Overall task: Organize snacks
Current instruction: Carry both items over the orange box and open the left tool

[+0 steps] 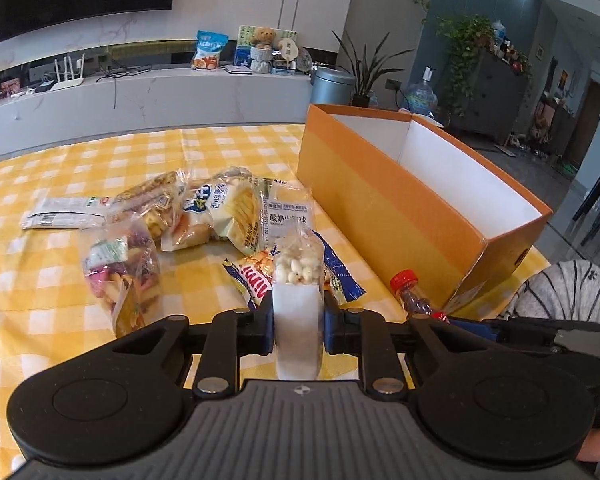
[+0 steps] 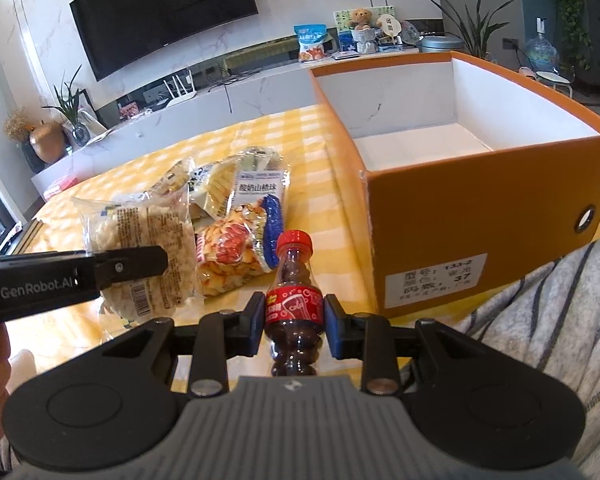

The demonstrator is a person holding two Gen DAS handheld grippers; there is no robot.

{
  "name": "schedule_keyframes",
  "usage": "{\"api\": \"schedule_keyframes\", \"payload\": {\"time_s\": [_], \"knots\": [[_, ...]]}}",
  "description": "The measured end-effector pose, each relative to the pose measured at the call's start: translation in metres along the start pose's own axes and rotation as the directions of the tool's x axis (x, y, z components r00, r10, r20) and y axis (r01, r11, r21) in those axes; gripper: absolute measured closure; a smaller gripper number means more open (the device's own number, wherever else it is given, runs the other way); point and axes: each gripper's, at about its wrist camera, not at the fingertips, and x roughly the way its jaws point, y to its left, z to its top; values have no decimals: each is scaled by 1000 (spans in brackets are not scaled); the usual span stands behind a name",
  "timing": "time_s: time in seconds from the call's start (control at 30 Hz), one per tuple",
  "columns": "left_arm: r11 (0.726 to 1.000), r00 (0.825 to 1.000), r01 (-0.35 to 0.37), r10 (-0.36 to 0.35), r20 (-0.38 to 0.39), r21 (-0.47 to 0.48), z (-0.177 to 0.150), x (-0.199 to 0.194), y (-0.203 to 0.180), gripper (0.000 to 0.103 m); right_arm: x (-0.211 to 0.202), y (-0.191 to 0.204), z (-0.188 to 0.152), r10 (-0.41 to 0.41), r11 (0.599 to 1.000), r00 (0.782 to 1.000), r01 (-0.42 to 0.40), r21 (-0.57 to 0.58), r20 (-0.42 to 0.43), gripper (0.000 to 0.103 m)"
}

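Note:
My left gripper (image 1: 297, 322) is shut on a clear packet of white puffed snacks (image 1: 296, 276), held edge-on above the table; the same packet shows in the right wrist view (image 2: 140, 248) with the left gripper's finger (image 2: 132, 266) across it. My right gripper (image 2: 294, 322) is shut on a small cola bottle with a red cap (image 2: 295, 280), upright; it also shows in the left wrist view (image 1: 410, 292). An open orange box with a white inside (image 1: 400, 216) (image 2: 480, 208) stands to the right, empty. Several snack packets (image 1: 204, 216) (image 2: 236, 216) lie in a loose pile.
The table has a yellow checked cloth (image 1: 60, 280) (image 2: 180, 152). A purple-tinted snack bag (image 1: 120, 272) and a white wrapper (image 1: 64, 212) lie at the left. The person's striped sleeve (image 2: 540, 320) is at the right. A TV shelf runs behind the table.

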Motion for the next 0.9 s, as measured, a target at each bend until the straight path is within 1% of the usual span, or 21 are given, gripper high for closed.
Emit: {"api": "schedule_keyframes", "payload": {"time_s": [0.1,0.17,0.2,0.3,0.47,0.57,0.63,0.7,0.77,0.9], "knots": [[999,1000,-24,24,-15,-22,9,-6,-2,79,-4,1,0,23,1000,1000,-23,-2,20,74],[999,1000,4,-3,19,-48,17,-15,-3,79,-5,-2,0,59,998,998,-59,17,38,73],[998,999,19,-17,37,-58,23,-20,-4,79,-3,-2,1,73,997,997,-74,31,33,73],[997,995,63,-58,81,-52,46,-32,-16,79,1,0,0,59,998,998,-59,35,15,73],[982,975,188,-185,125,-15,91,-30,-48,79,-11,0,4,84,995,995,-86,45,49,73],[972,963,234,-230,144,-18,115,-20,-61,79,-33,-8,13,130,987,989,-136,83,77,73],[964,952,266,-259,163,-19,128,-13,-68,79,-54,-18,22,148,984,981,-159,85,122,73],[959,946,283,-276,171,-16,138,-5,-76,79,-74,-30,33,130,985,975,-147,91,178,73],[955,942,295,-288,171,-17,144,4,-82,79,-90,-46,45,89,985,968,-120,122,233,73],[947,941,318,-311,133,-34,145,26,-90,79,-103,-83,69,-23,976,959,-40,213,282,73]]}}
